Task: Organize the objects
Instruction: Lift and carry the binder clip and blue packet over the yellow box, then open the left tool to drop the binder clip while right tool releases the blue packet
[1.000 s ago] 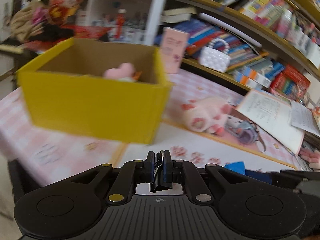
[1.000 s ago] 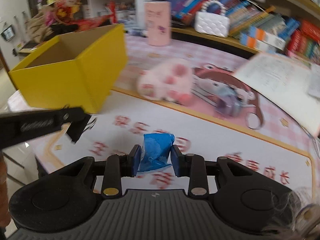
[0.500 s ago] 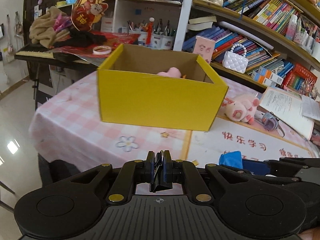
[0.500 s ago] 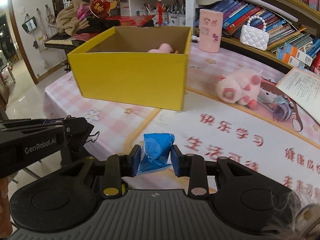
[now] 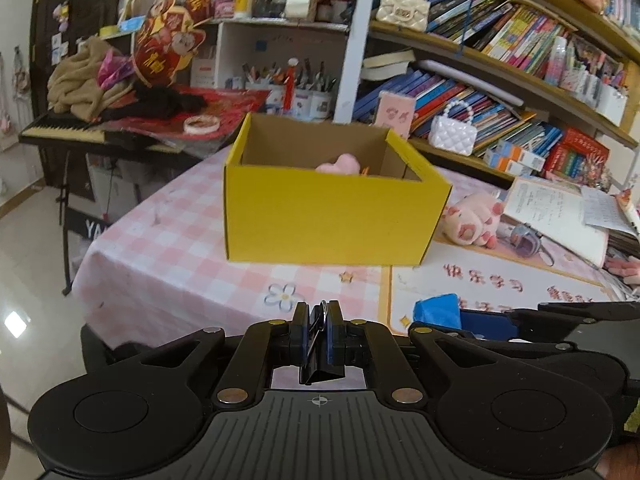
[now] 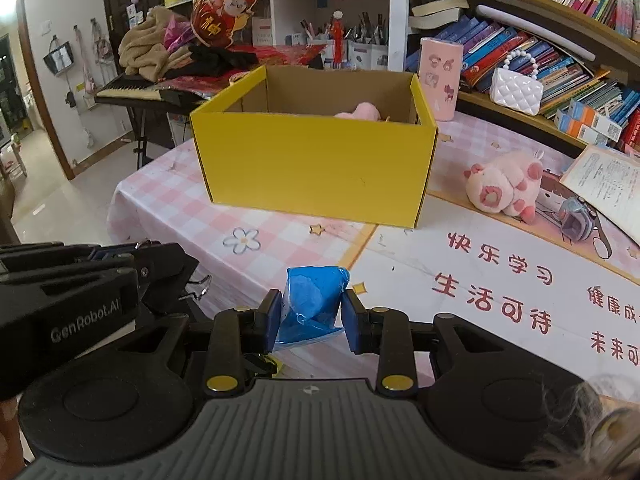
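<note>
Room: a cluttered study, bookshelves behind a surface (image 6: 168, 204) under pink checked cloth.
Left gripper (image 5: 318, 330): pressed on a small black metal binder clip (image 5: 320, 364).
Right gripper (image 6: 312, 314): pinching a crinkled blue plastic packet (image 6: 312, 300).
Change: within the last second you drew both grippers back; the open yellow cardboard box (image 6: 316, 164) now sits well ahead, whole in view.
Box: something pink (image 6: 360, 111) lies inside.
Meaning: both items seem ready for dropping in.
Remaining: pink plush pig (image 6: 506, 186), right of the box.

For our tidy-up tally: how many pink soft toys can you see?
2: one inside the yellow box, the pink plush; one pig plush on the table right of it. Others may be hidden.
</note>
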`<state>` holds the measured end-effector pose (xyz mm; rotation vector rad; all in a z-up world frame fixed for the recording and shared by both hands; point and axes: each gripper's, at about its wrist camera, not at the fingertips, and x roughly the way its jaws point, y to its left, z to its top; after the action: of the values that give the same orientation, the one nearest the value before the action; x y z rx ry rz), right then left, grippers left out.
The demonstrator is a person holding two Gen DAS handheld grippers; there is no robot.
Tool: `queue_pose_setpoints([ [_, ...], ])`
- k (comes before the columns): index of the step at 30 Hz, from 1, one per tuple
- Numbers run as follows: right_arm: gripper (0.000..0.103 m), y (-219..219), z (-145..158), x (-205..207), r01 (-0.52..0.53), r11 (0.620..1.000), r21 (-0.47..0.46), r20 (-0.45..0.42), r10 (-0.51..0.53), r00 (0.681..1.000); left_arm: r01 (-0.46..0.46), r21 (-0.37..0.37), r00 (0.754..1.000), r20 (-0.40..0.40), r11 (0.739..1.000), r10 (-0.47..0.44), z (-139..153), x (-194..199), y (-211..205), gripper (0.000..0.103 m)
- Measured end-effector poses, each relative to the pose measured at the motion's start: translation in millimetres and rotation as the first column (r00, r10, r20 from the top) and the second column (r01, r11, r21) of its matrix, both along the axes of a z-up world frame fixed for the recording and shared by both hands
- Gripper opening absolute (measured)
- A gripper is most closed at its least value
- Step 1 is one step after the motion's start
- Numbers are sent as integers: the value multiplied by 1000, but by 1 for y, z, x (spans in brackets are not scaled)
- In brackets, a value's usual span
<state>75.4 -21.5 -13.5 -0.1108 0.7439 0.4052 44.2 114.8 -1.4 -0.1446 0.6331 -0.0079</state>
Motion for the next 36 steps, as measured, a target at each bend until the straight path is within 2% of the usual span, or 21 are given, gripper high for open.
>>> queue_pose_setpoints([
  [9, 30, 8, 36, 25, 19, 1000, 8, 121, -20, 993, 20, 14, 993, 116, 1000, -21, 32, 39, 8, 7],
  [14, 30, 7, 60, 66, 32, 999, 30, 209, -38, 977, -3, 20, 985, 170, 1000, -1, 51, 74, 10, 7],
  [18, 30, 8, 70, 104, 25, 999, 42, 241, -35, 970, -24, 19, 982, 187, 1000, 20, 60, 109, 12, 7],
  [22, 30, 13, 65, 149, -1, 1000, 29, 217, -5, 976, -44, 15, 987, 154, 999, 41, 53, 154, 10, 7],
  [28, 30, 29, 31, 221, -92, 994, -56, 88, 97, 991, -87, -1, 996, 35, 996, 87, 23, 219, 12, 7],
  [32, 31, 43, 14, 255, -197, 972, -125, 35, 203, 979, -122, -2, 992, -32, 993, 122, 6, 243, 13, 7],
  [36, 31, 52, 4, 272, -282, 943, -177, -3, 286, 958, -128, 21, 988, -83, 992, 129, -6, 257, 8, 8],
])
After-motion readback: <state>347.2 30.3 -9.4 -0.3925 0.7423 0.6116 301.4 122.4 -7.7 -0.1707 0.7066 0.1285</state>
